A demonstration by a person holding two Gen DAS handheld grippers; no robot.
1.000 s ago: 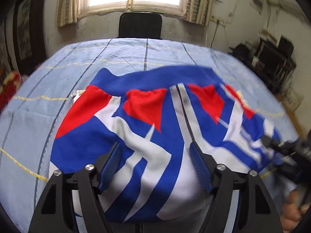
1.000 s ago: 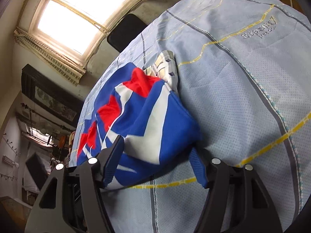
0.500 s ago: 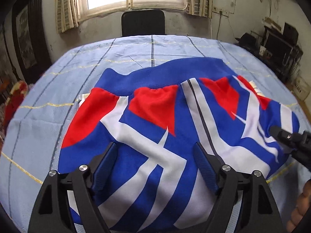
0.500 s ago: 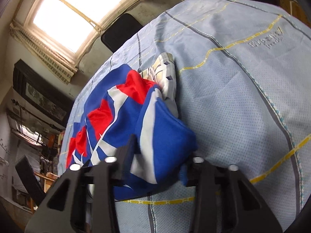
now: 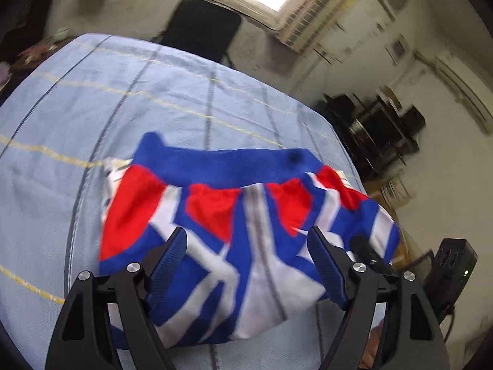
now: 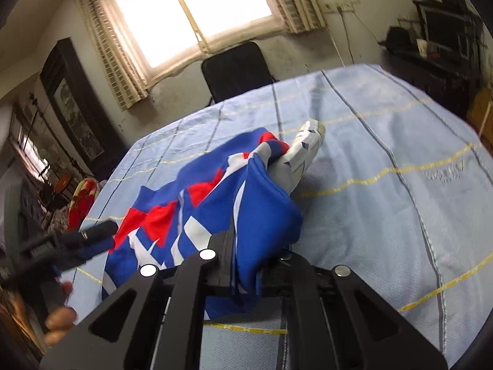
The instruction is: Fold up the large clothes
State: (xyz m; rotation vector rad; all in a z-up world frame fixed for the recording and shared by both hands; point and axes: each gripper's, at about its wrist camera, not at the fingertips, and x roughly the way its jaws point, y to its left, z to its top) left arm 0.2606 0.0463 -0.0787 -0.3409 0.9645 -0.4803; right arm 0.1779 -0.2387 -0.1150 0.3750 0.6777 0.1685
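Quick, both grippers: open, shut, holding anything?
Left gripper: open, nothing gripped, above the shorts.
Right gripper: jaws have just been closing, now shut on the shorts' blue edge.

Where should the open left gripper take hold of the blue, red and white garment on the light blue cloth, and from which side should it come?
Probably the near hem of the blue, red and white garment, on its left corner, approached from the near edge with the left gripper low. That edge lies loose on the light blue cloth, and the right gripper already pinches the opposite corner.
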